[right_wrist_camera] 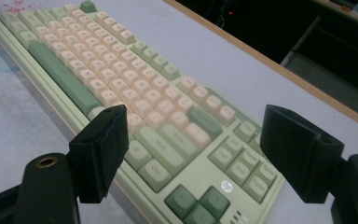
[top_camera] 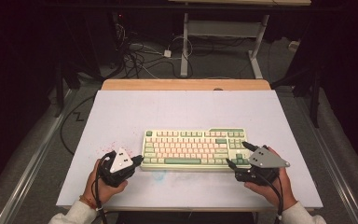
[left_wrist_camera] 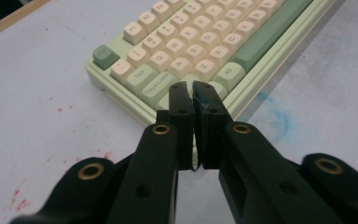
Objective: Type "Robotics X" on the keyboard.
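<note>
A pale green keyboard (top_camera: 193, 148) with cream and green keys lies flat on the white tabletop (top_camera: 168, 112), near its front. My left gripper (top_camera: 140, 159) rests at the keyboard's front left corner. In the left gripper view its jaws (left_wrist_camera: 192, 91) are shut together with nothing between them, their tips just over the corner keys of the keyboard (left_wrist_camera: 191, 42). My right gripper (top_camera: 237, 154) stands open over the right front corner. In the right gripper view its gap (right_wrist_camera: 196, 123) spans the keys left of the arrow cluster on the keyboard (right_wrist_camera: 121, 79), and I cannot tell whether the pads touch.
Red specks (top_camera: 107, 148) stain the table left of the keyboard, and a faint blue smear (top_camera: 158, 176) lies in front of it. A wooden strip (top_camera: 186, 84) edges the table's far side. Cables (top_camera: 140, 56) and a desk frame (top_camera: 184, 46) lie on the floor beyond.
</note>
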Available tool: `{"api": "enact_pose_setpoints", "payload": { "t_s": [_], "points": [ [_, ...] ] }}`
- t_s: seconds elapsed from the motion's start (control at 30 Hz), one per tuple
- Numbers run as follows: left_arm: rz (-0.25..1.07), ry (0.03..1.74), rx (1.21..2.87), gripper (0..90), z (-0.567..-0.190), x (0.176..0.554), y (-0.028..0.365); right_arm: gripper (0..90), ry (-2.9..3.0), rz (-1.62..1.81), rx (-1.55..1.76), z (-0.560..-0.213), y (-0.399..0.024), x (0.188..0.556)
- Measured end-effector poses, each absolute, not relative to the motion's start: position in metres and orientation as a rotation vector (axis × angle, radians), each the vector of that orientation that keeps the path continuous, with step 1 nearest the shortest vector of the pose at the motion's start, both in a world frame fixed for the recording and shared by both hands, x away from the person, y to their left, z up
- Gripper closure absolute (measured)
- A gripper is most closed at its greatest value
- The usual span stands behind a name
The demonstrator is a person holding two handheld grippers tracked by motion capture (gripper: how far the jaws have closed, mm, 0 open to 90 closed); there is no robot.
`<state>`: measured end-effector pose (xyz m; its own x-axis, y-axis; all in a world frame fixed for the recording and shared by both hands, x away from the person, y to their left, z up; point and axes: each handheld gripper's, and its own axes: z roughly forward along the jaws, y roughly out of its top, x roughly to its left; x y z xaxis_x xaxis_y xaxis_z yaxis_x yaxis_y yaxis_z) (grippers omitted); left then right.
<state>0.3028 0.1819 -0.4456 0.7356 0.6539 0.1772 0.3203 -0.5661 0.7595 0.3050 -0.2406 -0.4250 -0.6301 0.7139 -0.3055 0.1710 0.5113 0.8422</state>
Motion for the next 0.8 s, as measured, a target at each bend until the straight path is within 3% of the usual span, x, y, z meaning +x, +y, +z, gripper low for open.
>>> {"api": "enact_pose_setpoints", "payload": {
  "t_s": [0.8],
  "points": [
    [0.503,0.635,2.34,87.4,-0.439,0.337,0.115,23.9,2.14,1.032,0.737,-0.439,-0.246,0.3]
  ]
}}
